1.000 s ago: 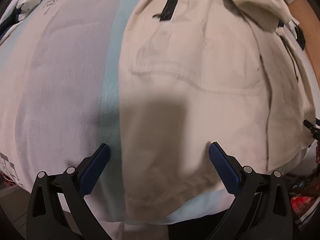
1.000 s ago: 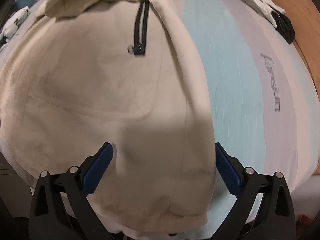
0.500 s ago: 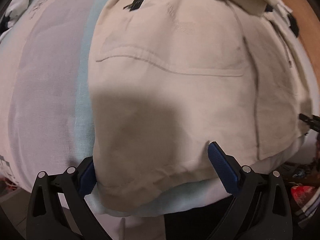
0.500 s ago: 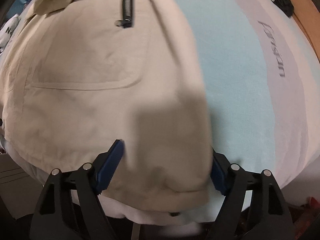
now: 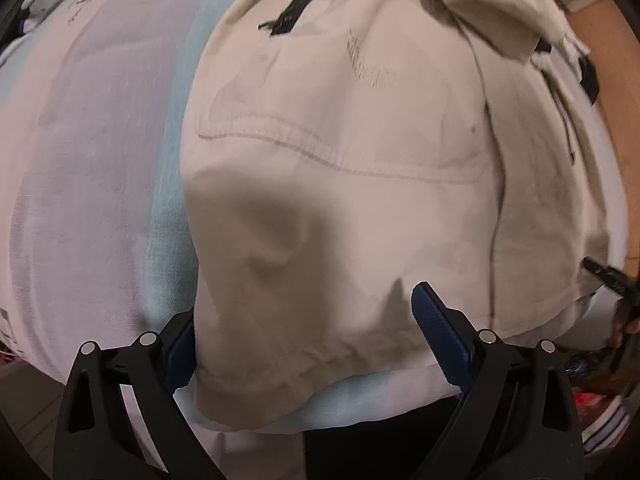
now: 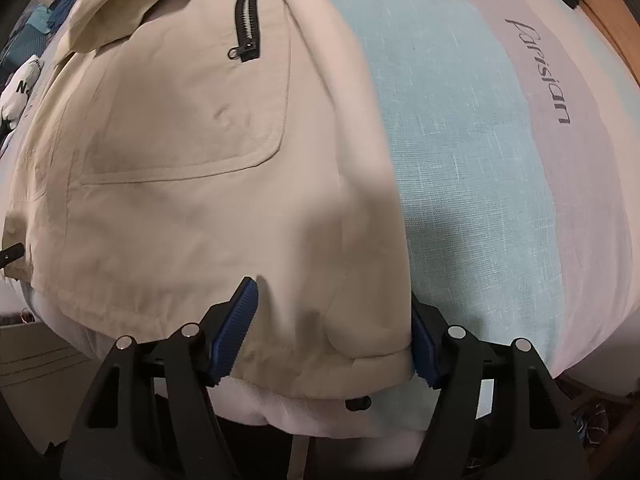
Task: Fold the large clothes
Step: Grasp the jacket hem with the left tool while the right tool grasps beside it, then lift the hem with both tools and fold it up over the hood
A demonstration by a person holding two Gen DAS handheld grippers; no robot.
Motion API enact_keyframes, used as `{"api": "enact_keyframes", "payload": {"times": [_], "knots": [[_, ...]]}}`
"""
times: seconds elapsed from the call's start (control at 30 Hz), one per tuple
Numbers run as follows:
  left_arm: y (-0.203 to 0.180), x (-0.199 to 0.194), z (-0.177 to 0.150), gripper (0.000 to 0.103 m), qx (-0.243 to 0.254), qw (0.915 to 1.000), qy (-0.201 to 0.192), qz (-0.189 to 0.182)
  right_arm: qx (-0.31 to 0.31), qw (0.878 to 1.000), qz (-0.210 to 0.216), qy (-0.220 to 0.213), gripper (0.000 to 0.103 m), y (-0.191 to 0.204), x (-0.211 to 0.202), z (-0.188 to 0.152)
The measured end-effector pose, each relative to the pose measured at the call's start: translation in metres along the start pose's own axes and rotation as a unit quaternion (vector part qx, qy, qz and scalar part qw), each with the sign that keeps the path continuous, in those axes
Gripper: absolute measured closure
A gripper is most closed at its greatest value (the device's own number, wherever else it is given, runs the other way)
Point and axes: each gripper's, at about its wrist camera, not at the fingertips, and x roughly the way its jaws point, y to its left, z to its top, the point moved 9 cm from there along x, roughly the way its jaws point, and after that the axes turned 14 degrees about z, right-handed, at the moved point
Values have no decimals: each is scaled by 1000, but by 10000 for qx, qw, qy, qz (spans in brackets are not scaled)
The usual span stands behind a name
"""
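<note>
**A:** In the left wrist view, what do you see?

**B:** A beige jacket (image 5: 340,200) lies flat on a bed with a striped cover (image 5: 100,180) in pale blue and grey. The left gripper (image 5: 304,332) points down at the bottom hem near one corner. Its jaws stand wide and are closing a little. The hem is between them, and one blue pad (image 5: 436,328) sits on the cloth, but I judge that they do not pinch it yet. A black zipper (image 5: 296,4) and a large patch pocket (image 5: 340,132) are further up. At the right edge a dark tip of the other tool is visible.

**A:** And the right wrist view?

**B:** The same jacket (image 6: 192,184), now at the left, with the cover and its printed word (image 6: 540,72) at the right. The right gripper (image 6: 332,336) is over the other hem corner, near the edge of the bed. Its jaws are closing, about half wide, with the folded corner between them. The pads (image 6: 236,328) touch the cloth on both sides, and the cloth starts to bunch, but I cannot tell if the grip is already firm.

**A:** How will the jacket handle?

**B:** I think it is soft but rather thick, with several layers at the hem, so it is heavier than a shirt. It will sag between the two hands. The stitched hem corners are the best places to hold, because there the layers stay together. The thin cover beneath could be pinched also, by mistake.
</note>
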Motion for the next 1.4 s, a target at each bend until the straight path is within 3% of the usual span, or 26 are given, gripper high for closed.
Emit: {"api": "enact_keyframes", "payload": {"times": [0.23, 0.3, 0.4, 0.47, 0.53, 0.6, 0.7, 0.97, 1.2, 1.3, 1.4], "knots": [[16, 20, -3, 15, 204, 9993, 147, 292, -11, 10000, -69, -13, 49, -3, 10, 3], [13, 21, -4, 20, 279, 9987, 111, 405, -77, 9998, -147, -52, 63, -4, 8, 2], [12, 20, -5, 41, 253, 9983, 77, 511, -222, 9996, -179, -54, 81, 11, 1, 2], [3, 18, -3, 56, 183, 9985, 83, 518, -416, 9989, -232, -33, 85, 17, -2, 1], [3, 13, 0, 71, 173, 9983, 85, 548, -583, 9979, -298, -11, 85, 23, 2, -7], [0, 9, 3, 75, 210, 9979, 70, 607, -670, 9971, -347, 53, 85, 28, 7, -11], [-6, 8, 5, 75, 335, 9968, 56, 723, -658, 9972, -345, 91, 80, 23, 14, -7], [-11, 14, 4, 69, 305, 9955, 107, 890, -699, 9970, -307, 135, 81, 28, 24, -14], [-39, 8, -4, 93, 451, 9921, -1, 1175, -445, 9978, -360, 347, 81, 11, 28, -6], [-48, 0, -2, 96, 363, 9926, 29, 1154, -487, 9966, -459, 489, 79, 14, 30, -5], [-41, -12, -5, 97, 364, 9926, 13, 1160, -278, 9980, -230, 516, 85, 14, 28, -4]]}}
